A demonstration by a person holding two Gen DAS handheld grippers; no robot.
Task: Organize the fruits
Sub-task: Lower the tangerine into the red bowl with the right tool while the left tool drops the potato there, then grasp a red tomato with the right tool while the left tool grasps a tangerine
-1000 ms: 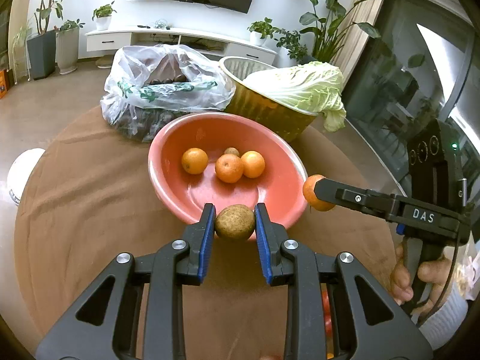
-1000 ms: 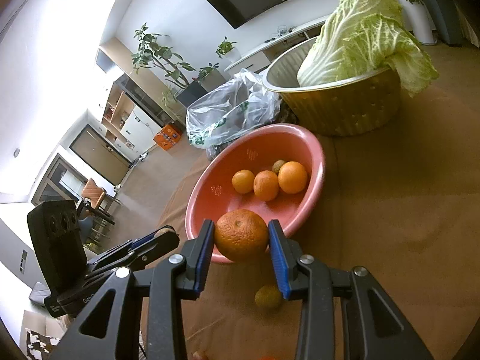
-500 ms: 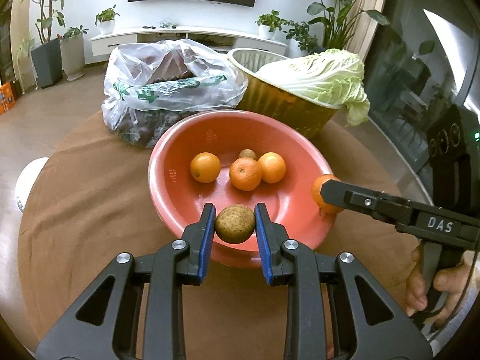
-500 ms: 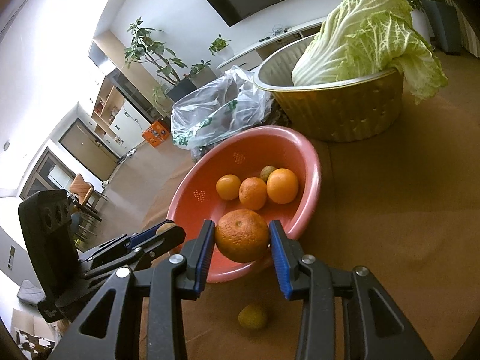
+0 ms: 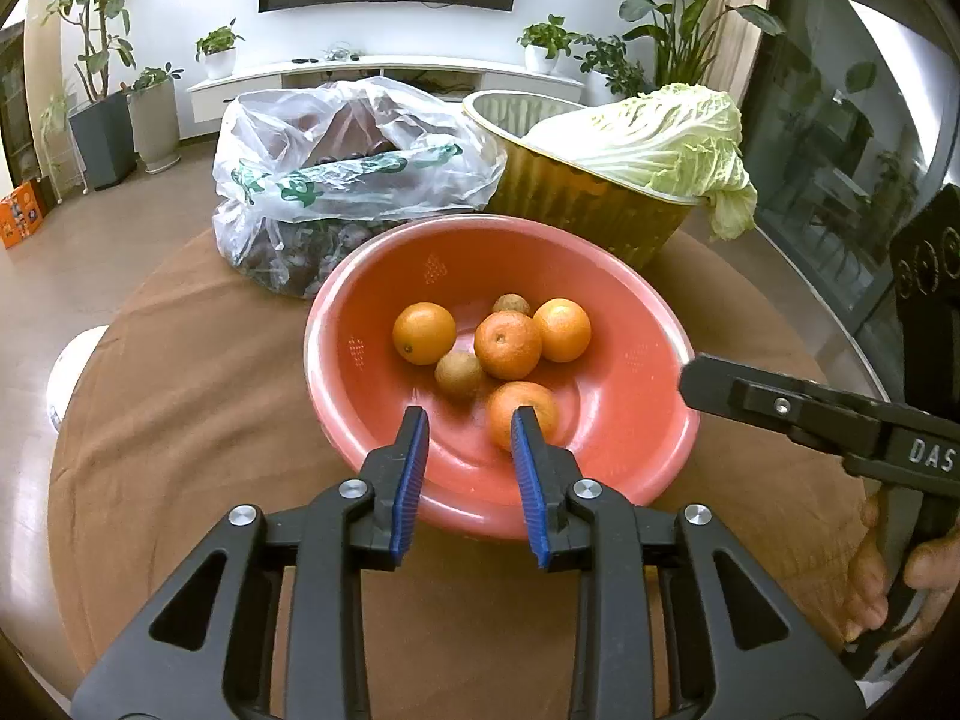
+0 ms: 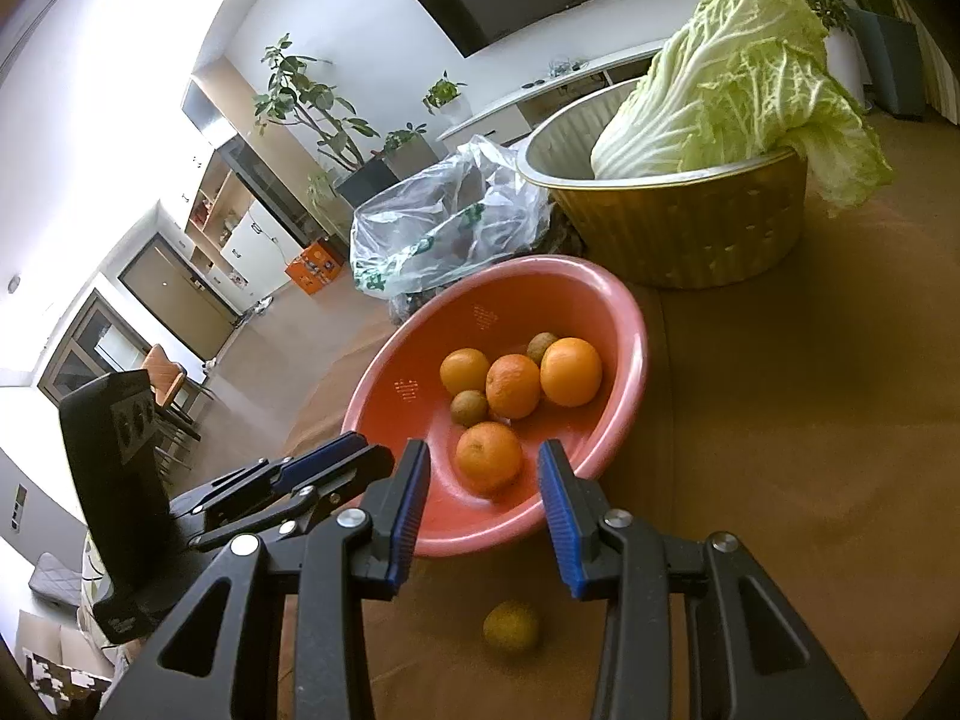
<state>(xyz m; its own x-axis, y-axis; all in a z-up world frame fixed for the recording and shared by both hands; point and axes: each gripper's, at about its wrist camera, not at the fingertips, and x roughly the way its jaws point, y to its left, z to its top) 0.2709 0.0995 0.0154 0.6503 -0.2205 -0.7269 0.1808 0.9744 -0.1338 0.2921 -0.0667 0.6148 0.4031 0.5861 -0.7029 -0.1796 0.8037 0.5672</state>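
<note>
Both hand-held grippers, left (image 5: 468,468) and right (image 6: 483,507), are spread wide and empty over the pink bowl (image 6: 624,324). Drop-off step looks done, I reckon; next grab is the yellowish fruit (image 6: 511,627) on the surface (image 6: 810,480).

A round salmon-pink plastic bowl (image 5: 630,456) sits on the brown-clothed desk (image 5: 180,420); in it lie four round oranges (image 5: 507,344) and two small brown fruits (image 5: 459,373); behind it stand a clear plastic bag (image 5: 354,168) at left and a gold metal basin (image 5: 576,204) holding a pale napa cabbage (image 5: 660,138) at right; a small yellowish fruit (image 6: 511,626) lies on the desk before the bowl.
</note>
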